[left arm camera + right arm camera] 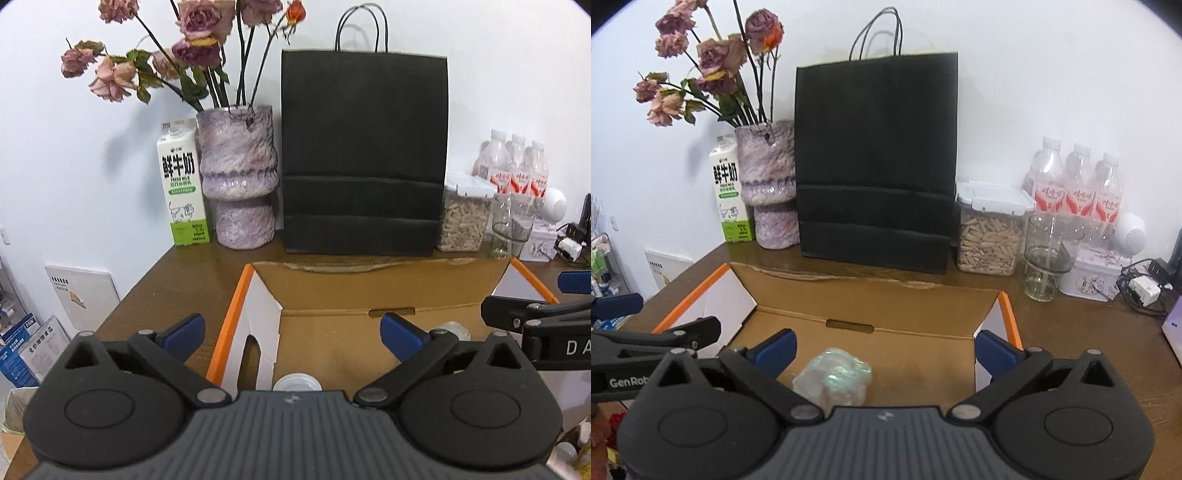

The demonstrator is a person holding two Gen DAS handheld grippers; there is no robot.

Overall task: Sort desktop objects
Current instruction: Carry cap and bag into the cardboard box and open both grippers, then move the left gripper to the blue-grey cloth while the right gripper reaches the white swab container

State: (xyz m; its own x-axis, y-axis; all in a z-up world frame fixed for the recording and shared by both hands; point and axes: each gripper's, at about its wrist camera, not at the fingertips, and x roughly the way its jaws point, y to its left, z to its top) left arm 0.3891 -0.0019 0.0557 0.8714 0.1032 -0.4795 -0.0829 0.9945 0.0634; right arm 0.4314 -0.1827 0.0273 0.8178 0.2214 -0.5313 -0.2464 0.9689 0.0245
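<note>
An open cardboard box (325, 282) with orange-edged flaps sits on the brown desk; it also shows in the right wrist view (871, 291). Inside it lies a crumpled clear plastic wad (833, 380), seen partly in the left wrist view (452, 328), and a white round cap (297, 382) at the near edge. My left gripper (293, 334) is open and empty above the box's left side. My right gripper (884, 350) is open and empty above the box, with the wad between and below its fingers. The right gripper's body also shows at the right edge of the left wrist view.
Along the back wall stand a milk carton (183, 184), a purple vase (240, 177) of dried roses, a black paper bag (364, 155), a jar of seeds (991, 229), a glass cup (1047, 254), three water bottles (1078, 184), a small tin (1095, 275) and a charger (1143, 290).
</note>
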